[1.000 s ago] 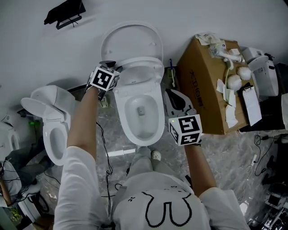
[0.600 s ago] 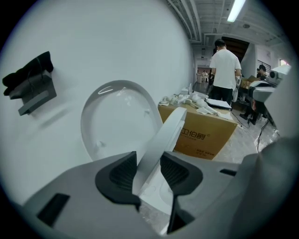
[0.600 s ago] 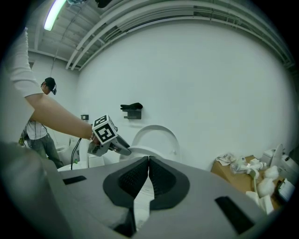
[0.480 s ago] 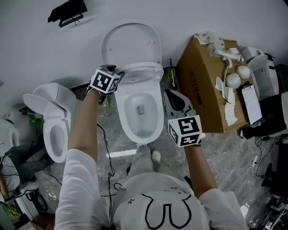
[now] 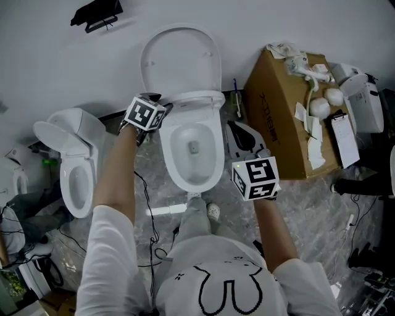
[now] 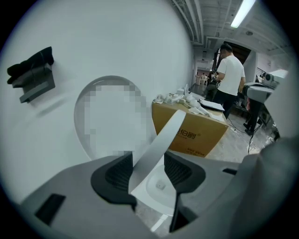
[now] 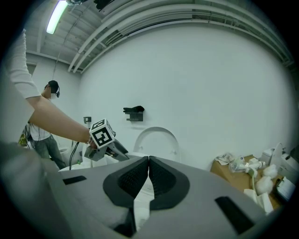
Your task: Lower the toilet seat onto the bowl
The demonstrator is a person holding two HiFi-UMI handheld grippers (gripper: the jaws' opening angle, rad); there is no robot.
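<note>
A white toilet stands against the wall with its lid [image 5: 180, 62] upright and its bowl [image 5: 192, 148] uncovered. The seat [image 5: 196, 100] hangs tilted partway between lid and bowl. My left gripper [image 5: 160, 106] is at the seat's left edge. In the left gripper view the seat rim [image 6: 161, 140] runs between the jaws of the left gripper [image 6: 148, 168], leaning by the left pad with a gap to the right pad; these jaws have just been opening. My right gripper [image 5: 242, 137] hovers right of the bowl, shut and empty [image 7: 148, 163].
A second toilet [image 5: 74, 166] stands to the left and a cardboard box [image 5: 290, 117] with loose parts on top to the right. A black bracket [image 5: 95, 15] hangs on the wall. Cables lie on the floor. A person [image 6: 230, 79] stands far behind the box.
The seat's outline over the bowl has narrowed in the head view. My left gripper has shifted a little along the seat's left edge. The right gripper has drifted only slightly.
</note>
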